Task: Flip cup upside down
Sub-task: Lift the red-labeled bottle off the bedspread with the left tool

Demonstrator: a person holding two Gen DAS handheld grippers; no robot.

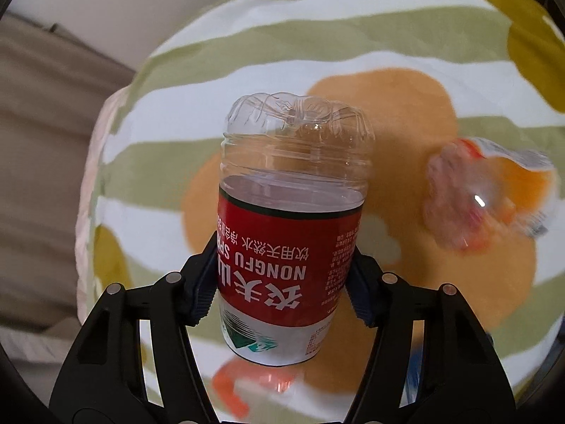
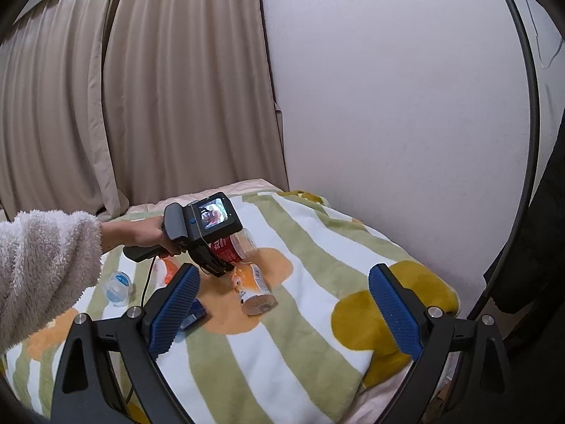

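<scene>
- Cup point(image 1: 291, 233), a clear plastic one cut from a bottle with a red label, sits between the two fingers of the left hand-held gripper point(image 1: 282, 282), which is closed on its label at both sides.
- Its ribbed closed bottom points to 12 o'clock in the left wrist view, and its open end points to 6 o'clock, toward the camera.
- On the label I can read "NONGFU SP…" and white Chinese characters, all upside down; the small print is too fine to read.
- In the right wrist view the held cup point(image 2: 233, 245) is above the striped blanket point(image 2: 317, 318) on the bed, at 12 o'clock from the right hand-held gripper point(image 2: 282, 312), well apart.
- Right hand-held gripper is wide open and holds nothing.
- I count two more cut cups on the blanket: an orange-label cup point(image 2: 252, 288) on its side, and a blue-label cup point(image 2: 118, 288) at 9 o'clock.
</scene>
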